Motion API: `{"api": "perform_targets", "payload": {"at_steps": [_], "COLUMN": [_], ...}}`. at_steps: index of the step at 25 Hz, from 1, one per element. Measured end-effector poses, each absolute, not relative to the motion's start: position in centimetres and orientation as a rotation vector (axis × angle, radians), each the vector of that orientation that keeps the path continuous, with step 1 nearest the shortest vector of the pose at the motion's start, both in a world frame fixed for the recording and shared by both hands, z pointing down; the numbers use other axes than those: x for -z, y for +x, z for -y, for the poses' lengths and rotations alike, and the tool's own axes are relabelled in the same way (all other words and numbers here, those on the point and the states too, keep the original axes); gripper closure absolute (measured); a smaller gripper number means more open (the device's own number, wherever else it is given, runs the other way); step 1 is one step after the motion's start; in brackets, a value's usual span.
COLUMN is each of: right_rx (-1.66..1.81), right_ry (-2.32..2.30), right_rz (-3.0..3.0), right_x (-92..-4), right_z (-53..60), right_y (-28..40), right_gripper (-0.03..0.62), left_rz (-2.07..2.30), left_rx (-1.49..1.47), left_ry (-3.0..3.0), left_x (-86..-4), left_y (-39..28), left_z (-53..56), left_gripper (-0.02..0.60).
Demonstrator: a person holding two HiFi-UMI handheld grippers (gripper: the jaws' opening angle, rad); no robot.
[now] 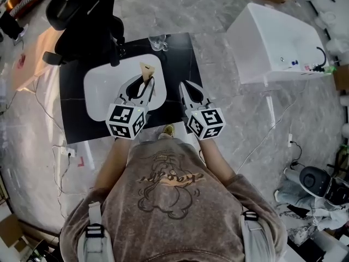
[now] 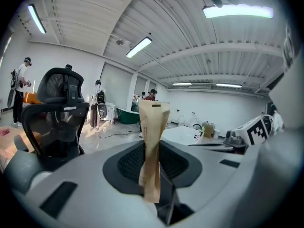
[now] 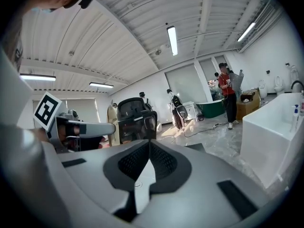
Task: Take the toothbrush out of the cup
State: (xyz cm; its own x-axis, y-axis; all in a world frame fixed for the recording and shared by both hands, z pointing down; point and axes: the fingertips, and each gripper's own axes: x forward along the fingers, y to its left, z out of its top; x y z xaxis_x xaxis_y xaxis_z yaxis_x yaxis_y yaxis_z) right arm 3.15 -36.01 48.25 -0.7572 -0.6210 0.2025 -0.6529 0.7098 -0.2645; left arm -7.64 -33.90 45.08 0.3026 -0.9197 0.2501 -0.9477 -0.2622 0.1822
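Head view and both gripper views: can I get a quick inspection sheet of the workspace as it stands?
Surface: black tabletop with a white basin set on it.
Job's things: glass cup upright at the far edge of the tabletop, nothing seen sticking out of it; tan paper packet, likely the wrapped toothbrush, is out of the cup and above the basin.
Clutter: nothing seen on the tabletop; floor gear at lower right.
Grippers: left gripper shut on the packet; right gripper with tips together, nothing between them.
Cables: loose floor cables at left, white lead at right.
Surroundings: black office chair, white bathtub, people standing far off.
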Motion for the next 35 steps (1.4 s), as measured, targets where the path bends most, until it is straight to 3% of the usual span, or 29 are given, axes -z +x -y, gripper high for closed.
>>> {"api": "perform_targets", "payload": {"at_steps": [9,35], "right_rx": [-0.483,-0.463], "right_ry": [1.122,1.199], "right_rz": [2.826,2.801], "right_x": [-48.9,-46.7], "right_z": [31.2,11.8], "right_y": [1.3,2.6], "right_gripper": [0.571,0.571], "left_rz": [1.677,1.547], "left_rx": [-0.120,-0.064], "left_ry": [2.288,2.406], "left_x": [-46.7,-44.6], "left_y": [-10.0,-7.0], "left_z": [27.8,11.8], "left_gripper": [0.482,0.483]}}
